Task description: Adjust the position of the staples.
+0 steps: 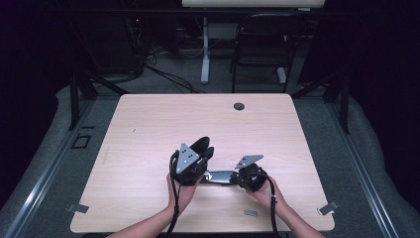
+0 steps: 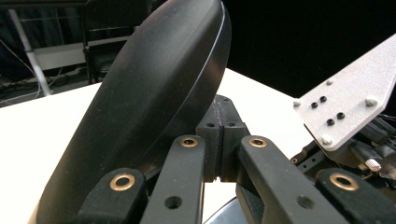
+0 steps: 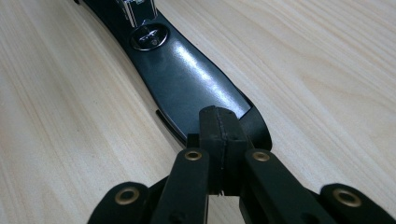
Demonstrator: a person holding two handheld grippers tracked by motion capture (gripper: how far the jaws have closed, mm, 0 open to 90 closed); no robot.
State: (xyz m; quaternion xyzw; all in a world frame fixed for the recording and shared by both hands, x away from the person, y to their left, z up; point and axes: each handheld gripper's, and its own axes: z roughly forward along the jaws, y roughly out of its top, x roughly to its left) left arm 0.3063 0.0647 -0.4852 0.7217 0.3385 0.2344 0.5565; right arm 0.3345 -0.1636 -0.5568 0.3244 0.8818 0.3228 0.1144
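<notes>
My left fingers (image 2: 210, 135) are pressed together, pad to pad, with nothing between them. My right fingers (image 3: 211, 127) are together as well. They sit over the near end of the tool (image 3: 187, 79), and I cannot tell whether they nip its edge or only rest on it.

The tool is a glossy black thing with 2 arms. The flat arm lies on the table (image 3: 70, 116) and runs away from my right gripper (image 3: 219, 130) toward a round button (image 3: 148, 37). The raised arm (image 2: 149, 93) stands tilted up from the tool's other end, just beside my left gripper (image 2: 219, 135) and seemingly leaning on its outer side.

What could go wrong, as I judge it:
- The finish is slick. With shut jaws I am only pushing or propping, so the raised arm could slide off my left gripper and drop shut.
- If my right gripper only rests on the flat arm, any lift at the far end would let the tool pivot or skate across the table.
- Pressing harder with hard pads could scratch the gloss.

Seen from above, my 2 grippers flank the tool. My left hand (image 1: 181, 191) holds its gripper angled up and away from me at the tool's left end. My right hand (image 1: 262, 191) holds its gripper low at the tool's right end, pointing along it. Both forearms come in from the table's near edge.
</notes>
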